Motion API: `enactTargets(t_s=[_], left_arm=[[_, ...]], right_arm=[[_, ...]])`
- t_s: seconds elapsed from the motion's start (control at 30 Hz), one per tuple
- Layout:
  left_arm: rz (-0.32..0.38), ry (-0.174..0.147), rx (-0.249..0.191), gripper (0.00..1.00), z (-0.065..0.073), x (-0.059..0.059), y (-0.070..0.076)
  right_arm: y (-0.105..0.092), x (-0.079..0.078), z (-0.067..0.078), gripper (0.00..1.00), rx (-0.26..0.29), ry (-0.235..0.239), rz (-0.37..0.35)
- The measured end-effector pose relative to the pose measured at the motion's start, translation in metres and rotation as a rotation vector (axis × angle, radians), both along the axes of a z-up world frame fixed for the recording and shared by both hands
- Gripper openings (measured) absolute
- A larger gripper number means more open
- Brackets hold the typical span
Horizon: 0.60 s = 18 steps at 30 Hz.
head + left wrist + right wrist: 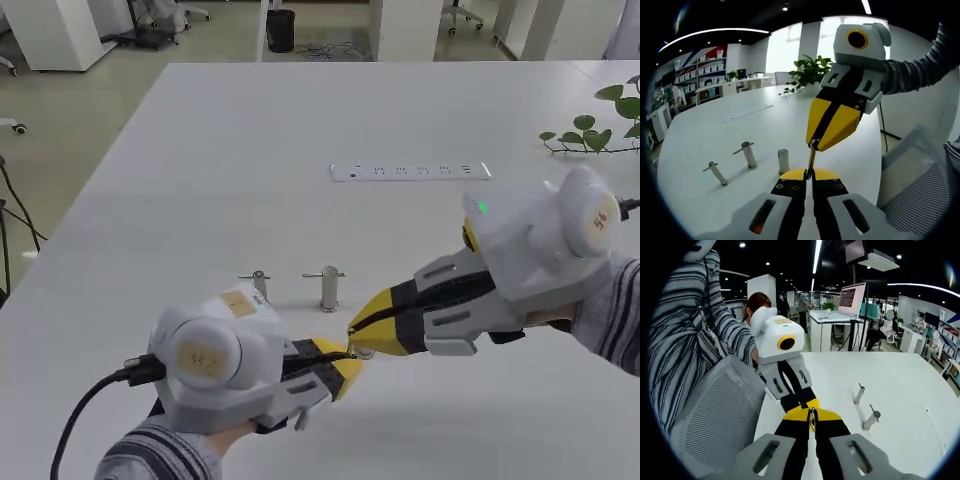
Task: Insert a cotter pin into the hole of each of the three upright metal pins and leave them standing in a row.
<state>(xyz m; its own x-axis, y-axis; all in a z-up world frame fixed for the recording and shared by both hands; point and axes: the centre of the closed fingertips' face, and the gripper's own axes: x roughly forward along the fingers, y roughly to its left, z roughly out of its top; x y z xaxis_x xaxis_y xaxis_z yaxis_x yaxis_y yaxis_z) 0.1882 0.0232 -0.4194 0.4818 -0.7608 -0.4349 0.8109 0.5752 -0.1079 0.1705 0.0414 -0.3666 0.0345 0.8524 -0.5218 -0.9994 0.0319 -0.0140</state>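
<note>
Spanning the short gap between two sets of yellow tips, the thin metal cotter pin (811,156) is gripped at both ends. The black-and-yellow left gripper (809,174) has its jaws closed on the lower end, and the white-bodied right gripper (815,144) pinches the upper end. Just beside it stands the bare upright metal pin (783,161), a short grey cylinder with nothing through it. Along the row on the white table (700,125), the middle grey pin (748,154) and the end grey pin (716,172) each carry a cotter already. The step looks like a re-grip between the grippers. It goes well if one gripper lets go only once the other holds firmly, leaving the straight legs free and level with the cross-hole, which is too small to make out.
</note>
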Motion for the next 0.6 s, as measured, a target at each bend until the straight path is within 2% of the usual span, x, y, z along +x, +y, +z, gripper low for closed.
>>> enactTargets(t_s=[0.17, 0.23, 0.33, 0.43, 0.47, 0.6], left_arm=[[-0.02, -0.006, 0.024, 0.0, -0.002, -0.005, 0.004], [-0.03, -0.012, 0.04, 0.0, -0.003, -0.007, 0.006], [-0.039, 0.005, 0.035, 0.0, -0.004, -0.009, 0.007], [-0.06, -0.004, 0.046, 0.0, -0.003, -0.013, 0.008], [-0.065, -0.01, 0.046, 0.0, -0.002, -0.013, 0.008], [-0.088, -0.02, 0.046, 0.0, 0.001, -0.014, 0.006]], right_arm=[[-0.004, -0.001, -0.006, 0.0, -0.036, -0.003, 0.023], [-0.005, -0.003, -0.009, 0.0, -0.061, -0.024, 0.045], [-0.007, -0.006, -0.011, 0.0, -0.085, -0.035, 0.068], [-0.015, 0.0, -0.018, 0.0, -0.163, -0.1, 0.086], [-0.018, -0.004, -0.022, 0.0, -0.188, -0.106, 0.109], [-0.018, -0.008, -0.023, 0.0, -0.193, -0.098, 0.104]])
